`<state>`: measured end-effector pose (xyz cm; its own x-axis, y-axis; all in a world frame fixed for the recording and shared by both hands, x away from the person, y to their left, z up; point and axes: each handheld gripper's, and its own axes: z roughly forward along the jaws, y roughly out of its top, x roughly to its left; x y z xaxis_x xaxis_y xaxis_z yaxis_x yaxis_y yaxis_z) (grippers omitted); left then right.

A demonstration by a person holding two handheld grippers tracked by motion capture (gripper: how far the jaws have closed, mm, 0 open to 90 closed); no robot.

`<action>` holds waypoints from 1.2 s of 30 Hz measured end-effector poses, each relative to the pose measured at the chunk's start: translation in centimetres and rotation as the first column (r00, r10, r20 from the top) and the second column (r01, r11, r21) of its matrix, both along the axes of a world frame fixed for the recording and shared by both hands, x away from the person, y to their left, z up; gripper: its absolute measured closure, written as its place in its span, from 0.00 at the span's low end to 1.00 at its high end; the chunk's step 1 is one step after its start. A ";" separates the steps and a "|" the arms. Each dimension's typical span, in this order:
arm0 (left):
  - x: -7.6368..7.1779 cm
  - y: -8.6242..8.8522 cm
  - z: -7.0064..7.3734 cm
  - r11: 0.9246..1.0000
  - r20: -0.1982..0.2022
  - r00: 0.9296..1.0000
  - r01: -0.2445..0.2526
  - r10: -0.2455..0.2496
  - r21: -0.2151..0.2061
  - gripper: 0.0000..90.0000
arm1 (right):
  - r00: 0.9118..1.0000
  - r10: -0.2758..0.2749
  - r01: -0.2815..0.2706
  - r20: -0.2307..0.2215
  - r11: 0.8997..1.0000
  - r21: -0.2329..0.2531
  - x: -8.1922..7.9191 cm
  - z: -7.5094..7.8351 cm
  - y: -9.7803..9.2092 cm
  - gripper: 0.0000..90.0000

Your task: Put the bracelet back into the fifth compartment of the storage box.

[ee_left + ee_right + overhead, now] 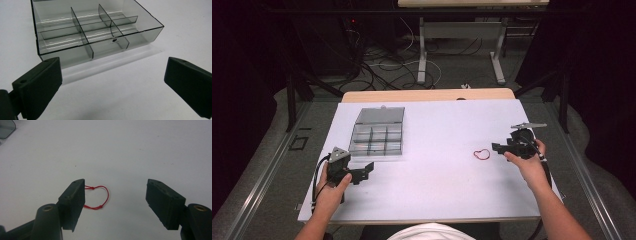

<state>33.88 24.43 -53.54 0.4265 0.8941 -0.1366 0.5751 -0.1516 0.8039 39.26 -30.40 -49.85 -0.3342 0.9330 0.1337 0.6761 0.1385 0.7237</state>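
A clear grey compartment box [377,138] lies open on the white table [437,190] at the left, its lid folded back. My left gripper [368,170] is open just in front of the box's near right corner; in the left gripper view the box [95,32] shows several empty compartments beyond the spread jaws [113,82]. A red string loop [482,154] lies on the table at the right. My right gripper [497,147] is open just right of it. In the right gripper view the red loop [101,196] lies beside the left jaw, partly hidden behind it, with nothing held.
A wooden strip [427,95] runs along the table's far edge. Beyond it, cables [382,65] and another desk's legs [422,50] stand on the floor. A metal rail [267,170] flanks the table at left.
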 end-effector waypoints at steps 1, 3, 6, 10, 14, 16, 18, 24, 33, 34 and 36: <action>0.0 0.0 0.0 1.000 -0.001 1.000 0.003 -0.003 0.004 0.02 | 1.000 0.002 -0.002 -0.002 1.000 0.002 0.1 0.0 0.0 0.35; 0.0 0.0 0.0 1.000 -0.002 1.000 0.003 -0.003 0.004 0.02 | 1.000 0.001 -0.001 -0.007 1.000 0.001 0.2 0.1 0.0 0.36; 0.0 0.0 0.0 1.000 -0.004 1.000 0.003 -0.003 0.004 0.02 | 1.000 -0.003 0.003 -0.024 1.000 0.004 0.5 0.1 0.1 0.37; 0.0 0.1 0.0 1.000 -0.003 1.000 0.003 -0.003 0.004 0.02 | 0.999 0.006 -0.006 -0.038 1.000 0.004 0.9 -0.2 0.0 0.39; 0.0 0.0 0.0 1.000 -0.004 1.000 0.001 -0.001 0.000 0.02 | 0.998 0.009 -0.009 -0.061 1.000 0.015 1.3 -0.5 0.1 0.41; 0.0 0.0 0.0 1.000 -0.003 1.000 0.002 -0.002 0.000 0.02 | 0.998 0.019 -0.018 -0.065 1.000 0.015 1.5 -0.6 0.1 0.41; 0.0 0.0 0.0 1.000 -0.006 1.000 0.007 -0.007 0.008 0.02 | 0.997 0.027 -0.026 -0.074 1.000 0.006 1.7 -0.7 0.1 0.41; 0.0 0.1 0.0 1.000 -0.003 1.000 0.007 -0.007 0.007 0.02 | 0.995 0.024 -0.023 -0.098 1.000 0.010 2.1 -1.1 0.2 0.44; 0.1 0.1 0.0 1.000 -0.007 1.000 0.009 -0.009 0.008 0.02 | 0.992 0.017 -0.015 -0.125 1.000 0.018 2.7 -1.6 0.3 0.49; 0.1 0.1 0.0 1.000 -0.008 1.000 0.010 -0.010 0.007 0.02 | 0.991 0.007 -0.003 -0.134 1.000 0.028 2.8 -1.7 0.3 0.50; 0.1 0.1 0.0 1.000 -0.008 1.000 0.009 -0.009 0.008 0.02 | 0.991 0.017 -0.013 -0.135 0.999 0.030 2.9 -1.8 0.3 0.51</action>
<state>33.96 24.49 -53.58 0.4335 0.8912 -0.1332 0.5800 -0.1628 0.7982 42.18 -30.14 -51.61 -0.3252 0.9231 0.2053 0.7660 0.1298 0.6297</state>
